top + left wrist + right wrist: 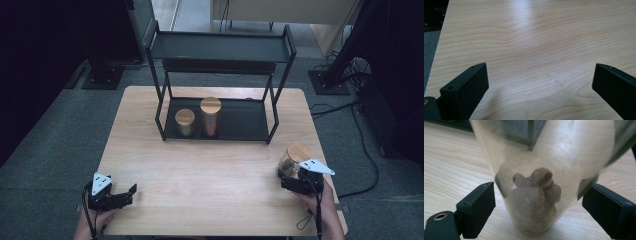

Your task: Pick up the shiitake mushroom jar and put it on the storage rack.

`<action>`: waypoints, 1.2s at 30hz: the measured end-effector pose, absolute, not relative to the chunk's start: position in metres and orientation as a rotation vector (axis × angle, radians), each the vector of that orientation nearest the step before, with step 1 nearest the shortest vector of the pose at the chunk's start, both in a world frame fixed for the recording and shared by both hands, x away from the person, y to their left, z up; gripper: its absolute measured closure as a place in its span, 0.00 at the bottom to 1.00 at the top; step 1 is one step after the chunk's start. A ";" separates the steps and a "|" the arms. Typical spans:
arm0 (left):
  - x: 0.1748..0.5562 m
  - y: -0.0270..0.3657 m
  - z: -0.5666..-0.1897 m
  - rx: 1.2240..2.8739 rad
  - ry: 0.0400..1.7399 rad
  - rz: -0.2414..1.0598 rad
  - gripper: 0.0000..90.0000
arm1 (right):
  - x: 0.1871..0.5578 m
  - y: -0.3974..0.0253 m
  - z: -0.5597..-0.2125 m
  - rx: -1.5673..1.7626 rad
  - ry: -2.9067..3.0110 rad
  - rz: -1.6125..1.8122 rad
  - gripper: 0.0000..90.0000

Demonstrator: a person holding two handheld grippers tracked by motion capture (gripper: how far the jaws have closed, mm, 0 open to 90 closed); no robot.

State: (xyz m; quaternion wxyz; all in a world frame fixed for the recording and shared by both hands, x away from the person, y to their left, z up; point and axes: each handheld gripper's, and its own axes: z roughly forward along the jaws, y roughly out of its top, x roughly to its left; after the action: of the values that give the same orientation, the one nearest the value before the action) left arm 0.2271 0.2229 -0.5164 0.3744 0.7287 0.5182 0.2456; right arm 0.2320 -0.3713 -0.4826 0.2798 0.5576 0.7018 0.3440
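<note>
R claw (294,176) set around glass jar (294,159), jaws wide, not yet touching glass per right gripper view; nothing gripped. Jar w/ wooden lid stood on worktop (210,185), well to right-front of black rack (220,90); brown contents (535,195) seen inside. L claw (125,196) wide open, empty, front-left of rack. Risk: smooth glass slipped or tipped if squeezed low/off-centre.

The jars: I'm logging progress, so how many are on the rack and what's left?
Two wooden-lidded jars already stand on the rack's lower shelf. The third jar, holding brown pieces, sits between the right claw's open jaws near the table's right edge, apparently not yet clamped. It remains to be gripped and shelved. The left claw is open over bare table.
</note>
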 end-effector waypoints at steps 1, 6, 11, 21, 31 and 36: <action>0.227 0.223 -0.516 1.866 1.326 0.628 0.01 | 0.232 -0.371 -0.481 1.494 1.880 0.922 0.12; 0.227 0.223 -0.516 1.869 1.324 0.624 0.01 | 0.233 -0.371 -0.470 1.480 1.866 0.912 0.15; 0.227 0.223 -0.516 1.869 1.324 0.625 0.01 | 0.235 -0.371 -0.462 1.472 1.865 0.908 0.16; 0.227 0.223 -0.516 1.868 1.321 0.622 0.01 | 0.241 -0.369 -0.447 1.457 1.874 0.914 0.20; 0.227 0.223 -0.516 1.868 1.316 0.615 0.01 | 0.248 -0.362 -0.444 1.462 1.873 0.913 0.27; 0.227 0.223 -0.516 1.869 1.315 0.614 0.01 | 0.252 -0.354 -0.441 1.451 1.887 0.912 0.27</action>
State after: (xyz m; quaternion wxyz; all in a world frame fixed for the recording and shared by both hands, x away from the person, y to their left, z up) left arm 0.2274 0.2230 -0.5165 0.3777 0.7313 0.5146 0.2402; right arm 0.2519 -0.3544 -0.4413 0.2920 0.5443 0.7080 0.3422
